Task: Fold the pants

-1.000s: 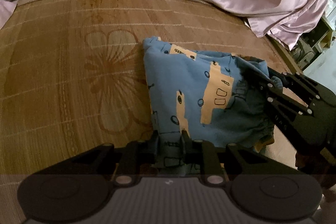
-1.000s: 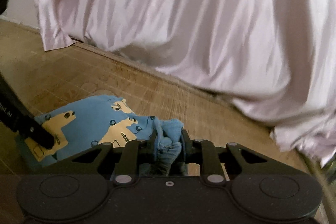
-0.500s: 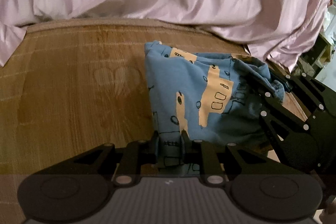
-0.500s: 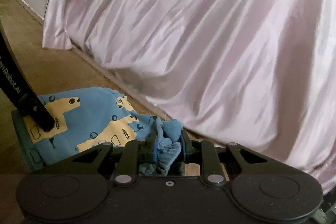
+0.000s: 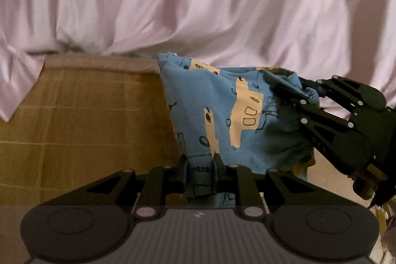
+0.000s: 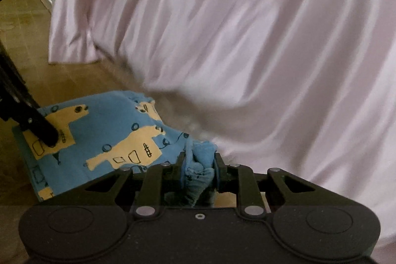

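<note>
A fold of the blue pants (image 5: 222, 115) is pinched between the fingers of the left tongs (image 5: 200, 173), while a bunched edge of the same garment is clamped in the right tongs (image 6: 200, 173). The pants, printed with pale yellow shapes, are held stretched between both tongs above the brown woven mat (image 5: 86, 128). Behind them, a pale pink sheet (image 6: 272, 41) is draped across the background.

A glossy pale pink sheet (image 5: 198, 4) hangs in soft folds across the whole far side, its hem falling onto a brown woven mat (image 5: 86, 120) with faint pale grid lines. The mat's far edge runs under the sheet; light is dim and warm
</note>
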Tool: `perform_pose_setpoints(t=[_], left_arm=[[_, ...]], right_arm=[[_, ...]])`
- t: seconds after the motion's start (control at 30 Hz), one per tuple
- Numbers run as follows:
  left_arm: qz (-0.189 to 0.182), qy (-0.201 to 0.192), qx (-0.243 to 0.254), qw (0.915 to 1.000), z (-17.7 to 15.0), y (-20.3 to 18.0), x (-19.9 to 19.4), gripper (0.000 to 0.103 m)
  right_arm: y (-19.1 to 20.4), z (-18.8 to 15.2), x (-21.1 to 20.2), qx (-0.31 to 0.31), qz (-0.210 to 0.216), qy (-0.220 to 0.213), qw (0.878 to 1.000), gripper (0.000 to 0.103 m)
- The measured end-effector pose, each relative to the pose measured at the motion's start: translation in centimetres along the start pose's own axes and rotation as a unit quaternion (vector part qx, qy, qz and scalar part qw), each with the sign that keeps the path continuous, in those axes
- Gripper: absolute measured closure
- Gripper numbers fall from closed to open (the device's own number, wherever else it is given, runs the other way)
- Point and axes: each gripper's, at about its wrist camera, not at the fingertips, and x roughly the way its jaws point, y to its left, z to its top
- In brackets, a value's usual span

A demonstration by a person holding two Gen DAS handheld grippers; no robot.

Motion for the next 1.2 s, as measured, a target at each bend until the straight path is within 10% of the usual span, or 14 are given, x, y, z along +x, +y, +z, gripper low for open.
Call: perform_pose_setpoints(t=[0.23, 0.5, 0.83, 1.2], left_arm=[[0.008, 0.053, 0.002, 0.9986, -1.6, 3.4, 3.9, 0.07], [0.031, 0.052, 0.027, 0.9978, -1.7, 2.9, 3.0, 0.051], [0.084, -0.009, 0.053, 0.9951, -0.7, 0.7, -2.0, 0.006], [0.092, -0.071, 0.044, 0.9923, -2.5, -1.8, -6.5, 0.0]], right_arm=[[-0.4, -2.6, 2.7, 0.07, -0.001, 0.021, 0.997, 0.057], [-1.0, -1.7, -1.3, 0.11, -0.022, -0.025, 0.993, 0.004], [1.9, 0.4, -9.3, 0.141, -0.08, -0.09, 0.983, 0.001], [4.5, -1.8, -15.4, 0.253, -0.155, -0.107, 0.949, 0.001]])
